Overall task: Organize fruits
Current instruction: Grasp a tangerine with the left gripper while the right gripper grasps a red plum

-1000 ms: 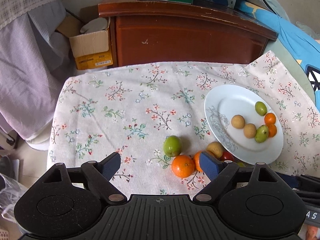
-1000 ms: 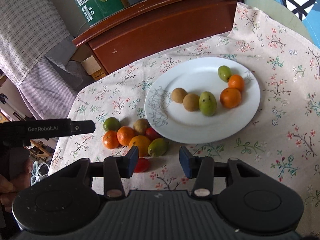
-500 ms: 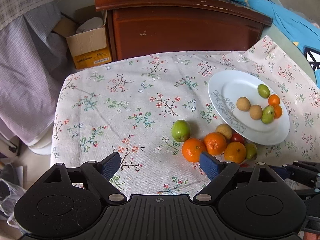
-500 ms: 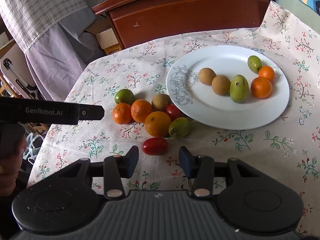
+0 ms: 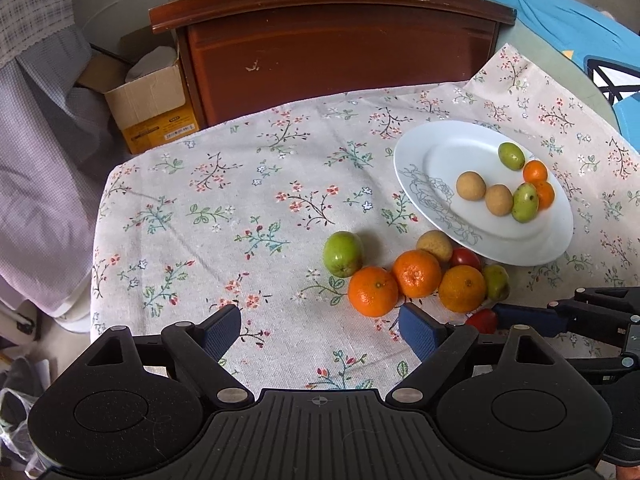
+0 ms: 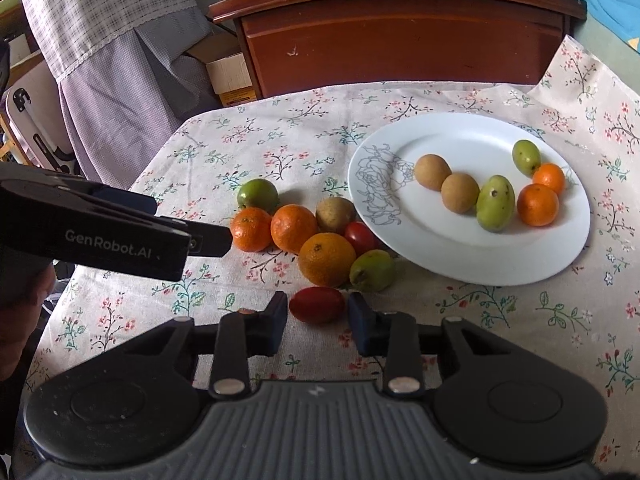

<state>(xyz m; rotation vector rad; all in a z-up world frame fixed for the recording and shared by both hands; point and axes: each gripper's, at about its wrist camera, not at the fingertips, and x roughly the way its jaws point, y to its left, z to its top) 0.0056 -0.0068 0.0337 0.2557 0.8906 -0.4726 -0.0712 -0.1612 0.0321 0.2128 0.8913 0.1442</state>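
Note:
A white plate (image 6: 472, 264) holds several fruits: two brown ones, two green ones and two small oranges (image 6: 538, 205). Left of it on the floral cloth lie three oranges (image 6: 327, 259), a green fruit (image 6: 258, 194), a brown fruit, a red tomato and a small green fruit. Nearer me lies a red cherry tomato (image 6: 317, 310). My right gripper (image 6: 318, 316) is low over the cloth, its jaws closing with this tomato between them and thin gaps still showing at the pads. My left gripper (image 5: 320, 330) hovers open and empty just short of the oranges (image 5: 373, 291).
A dark wooden cabinet (image 5: 340, 52) stands behind the table with a green carton on top. A cardboard box (image 5: 150, 108) and hanging checked cloth are at the left. The table's near-left edge drops off. A blue bag lies at the far right.
My right gripper has dropped toward the cherry tomato, rolled level and narrowed its jaws around it. The left gripper's view has rolled slightly; its jaws stay wide.

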